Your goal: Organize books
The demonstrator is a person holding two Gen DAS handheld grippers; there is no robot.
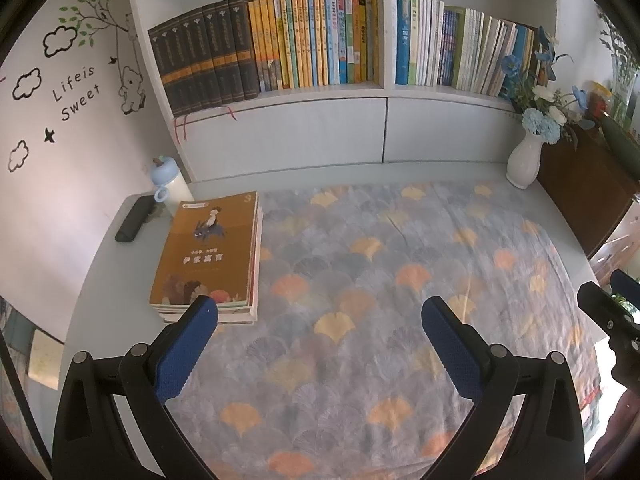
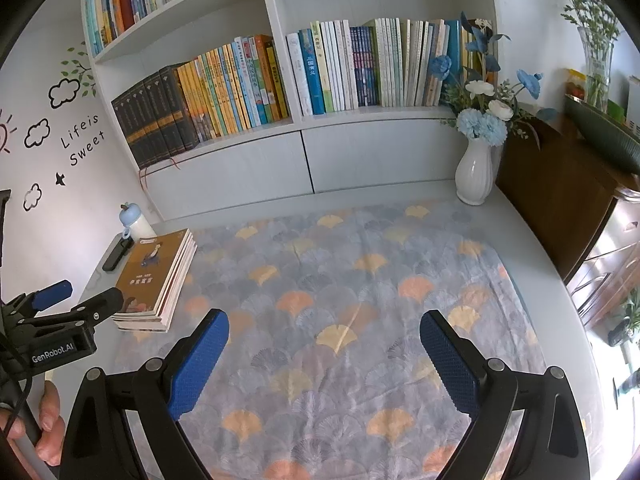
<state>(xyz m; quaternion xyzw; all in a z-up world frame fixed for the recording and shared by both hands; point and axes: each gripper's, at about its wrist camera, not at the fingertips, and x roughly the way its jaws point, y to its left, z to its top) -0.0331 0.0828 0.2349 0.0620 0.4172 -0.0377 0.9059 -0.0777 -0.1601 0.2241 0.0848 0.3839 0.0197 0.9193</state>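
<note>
**Soft daylight, heavy fisheye warp**

Both views evenly lit, fairly bright, w/ a cool bluish cast. Strongest light sits right of the white vase (image 2: 475, 172): the edge there is blown out to white in both views. Shadows weak; only a thin one under the book stack (image 1: 212, 256), left of the vase. Bookshelf (image 1: 384, 92) behind the vase bows into a curve, and black vignette fills the corners. Patterned cloth (image 2: 340, 320) in front of the vase looks soft, slightly smeared. Spine text too small to read.
</note>
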